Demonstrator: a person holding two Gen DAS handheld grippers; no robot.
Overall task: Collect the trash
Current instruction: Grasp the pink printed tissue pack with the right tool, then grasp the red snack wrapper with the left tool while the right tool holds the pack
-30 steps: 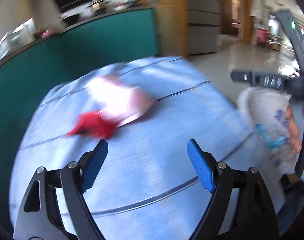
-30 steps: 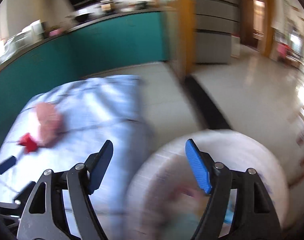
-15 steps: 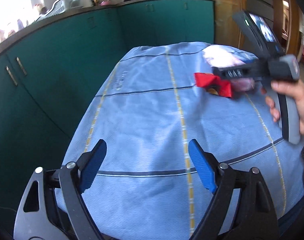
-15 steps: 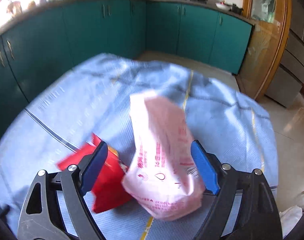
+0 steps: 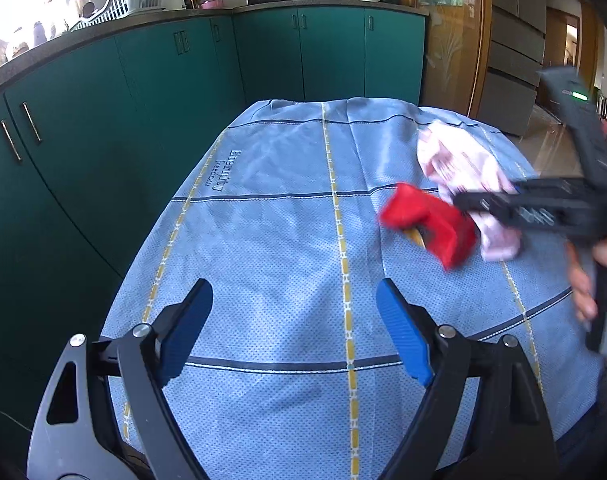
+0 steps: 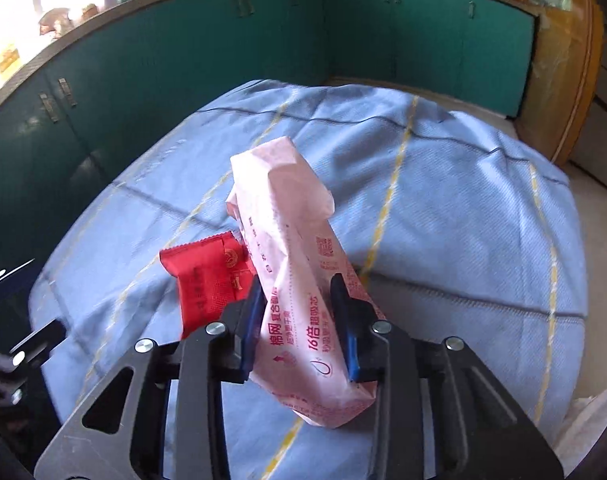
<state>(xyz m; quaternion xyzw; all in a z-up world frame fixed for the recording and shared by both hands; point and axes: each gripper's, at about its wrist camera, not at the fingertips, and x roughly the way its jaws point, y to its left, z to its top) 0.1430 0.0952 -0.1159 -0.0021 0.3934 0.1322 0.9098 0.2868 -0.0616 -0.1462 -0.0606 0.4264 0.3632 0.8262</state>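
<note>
Pink wrapper (image 6: 299, 276) lies on the blue cloth (image 6: 443, 216) over the desk, its near end between the jaws of the right hand-held gripper (image 6: 299, 320). Those jaws have just been closing and now pinch the wrapper from both sides. Red packet (image 6: 207, 280) touches the wrapper's left side, flat on the cloth. Left hand-held gripper (image 5: 293, 334) hovers over bare cloth nearer the desk edge, jaws wide apart, nothing between them. Green cabinets (image 5: 143, 92) stand behind.
</note>
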